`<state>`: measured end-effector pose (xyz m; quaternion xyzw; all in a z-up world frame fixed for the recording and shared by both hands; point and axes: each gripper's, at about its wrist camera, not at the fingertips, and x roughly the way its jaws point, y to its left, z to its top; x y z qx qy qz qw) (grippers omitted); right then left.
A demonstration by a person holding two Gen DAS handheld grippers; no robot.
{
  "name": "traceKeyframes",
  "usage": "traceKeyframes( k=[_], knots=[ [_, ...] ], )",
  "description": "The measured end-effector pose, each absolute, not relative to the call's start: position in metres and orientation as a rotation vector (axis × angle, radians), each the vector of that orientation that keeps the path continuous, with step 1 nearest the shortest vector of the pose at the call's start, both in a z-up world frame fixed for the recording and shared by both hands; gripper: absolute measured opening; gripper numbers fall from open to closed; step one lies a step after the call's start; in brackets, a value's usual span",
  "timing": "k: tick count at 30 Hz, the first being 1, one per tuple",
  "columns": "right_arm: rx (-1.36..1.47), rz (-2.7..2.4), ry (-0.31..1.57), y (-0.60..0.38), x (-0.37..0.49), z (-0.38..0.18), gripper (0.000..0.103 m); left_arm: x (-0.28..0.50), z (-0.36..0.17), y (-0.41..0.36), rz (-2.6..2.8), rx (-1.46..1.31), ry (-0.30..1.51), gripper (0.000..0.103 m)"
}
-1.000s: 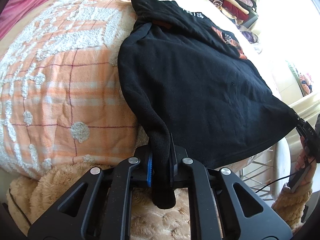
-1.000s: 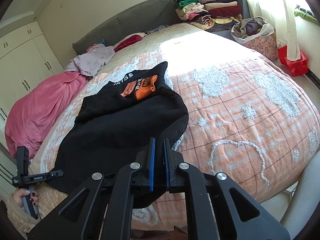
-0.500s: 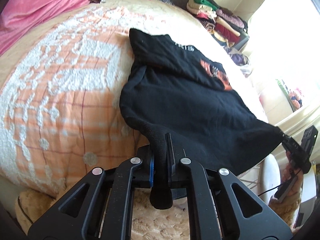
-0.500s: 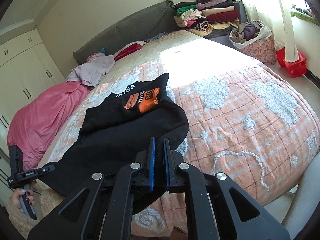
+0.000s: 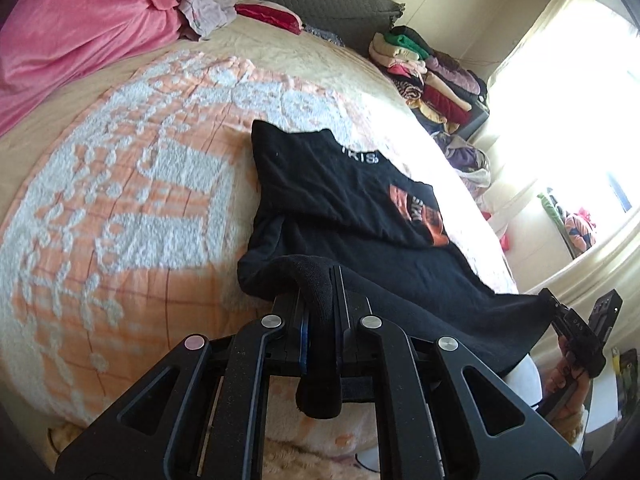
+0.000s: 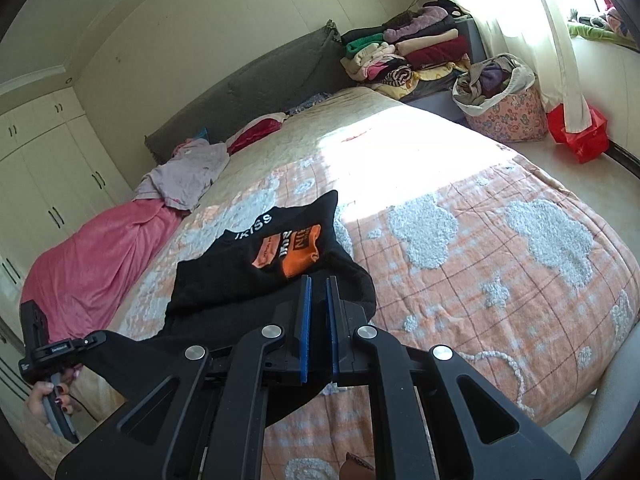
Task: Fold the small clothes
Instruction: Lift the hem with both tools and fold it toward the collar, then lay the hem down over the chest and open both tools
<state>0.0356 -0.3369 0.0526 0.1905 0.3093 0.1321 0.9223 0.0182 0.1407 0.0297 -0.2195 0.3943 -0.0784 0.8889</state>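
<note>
A black garment (image 5: pixel 360 208) with an orange print and white lettering lies on the orange and white blanket (image 5: pixel 120 200) of the bed. Its near hem is lifted and stretched between both grippers. My left gripper (image 5: pixel 320 296) is shut on one hem corner, and a fold of black cloth hangs down between its fingers. My right gripper (image 6: pixel 318 296) is shut on the other corner of the garment (image 6: pixel 248 280). In the left wrist view the right gripper (image 5: pixel 554 306) shows at the far right with the cloth's tip in it. The left gripper (image 6: pixel 96 338) shows low left in the right wrist view.
A pink quilt (image 6: pixel 100 264) and a lilac garment (image 6: pixel 188 172) lie toward the grey headboard (image 6: pixel 260 80). Stacked folded clothes (image 6: pixel 404 56), a patterned basket of laundry (image 6: pixel 500 96) and a red box (image 6: pixel 580 136) stand beside the bed near the window. White wardrobes (image 6: pixel 48 168) line the left wall.
Both grippers have risen with the hem still clamped. The near edge of the garment now hangs higher above the bed edge, and more of the room shows in both views.
</note>
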Motion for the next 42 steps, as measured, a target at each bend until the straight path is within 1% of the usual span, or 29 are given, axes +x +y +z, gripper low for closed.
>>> traceKeyframes(
  k=[8, 17, 25, 33, 38, 40, 41, 42],
  knots=[
    [0.386, 0.275, 0.582, -0.33, 0.081, 0.075, 0.006, 0.053, 0.047, 0.151, -0.153, -0.478, 0.78, 0.003],
    [0.359, 0.283, 0.583, -0.316, 0.152, 0.082, 0.006, 0.104, 0.047, 0.163, -0.105, -0.5, 0.783, 0.003],
    [0.345, 0.259, 0.649, -0.299, 0.222, 0.061, 0.006, 0.152, 0.033, 0.173, -0.065, -0.511, 0.814, 0.003],
    [0.35, 0.228, 0.738, -0.282, 0.285, 0.034, 0.006, 0.184, 0.004, 0.181, -0.014, -0.512, 0.855, 0.003],
    [0.35, 0.188, 0.801, -0.278, 0.309, 0.011, 0.006, 0.197, -0.015, 0.179, 0.011, -0.501, 0.884, 0.004],
    [0.357, 0.178, 0.817, -0.277, 0.315, 0.003, 0.007, 0.198, -0.018, 0.18, 0.012, -0.512, 0.879, 0.005],
    [0.364, 0.171, 0.823, -0.278, 0.318, 0.0, 0.01, 0.198, -0.018, 0.181, 0.011, -0.518, 0.875, 0.006],
    [0.37, 0.165, 0.824, -0.279, 0.319, -0.002, 0.01, 0.197, -0.017, 0.18, 0.008, -0.515, 0.868, 0.007]
  ],
)
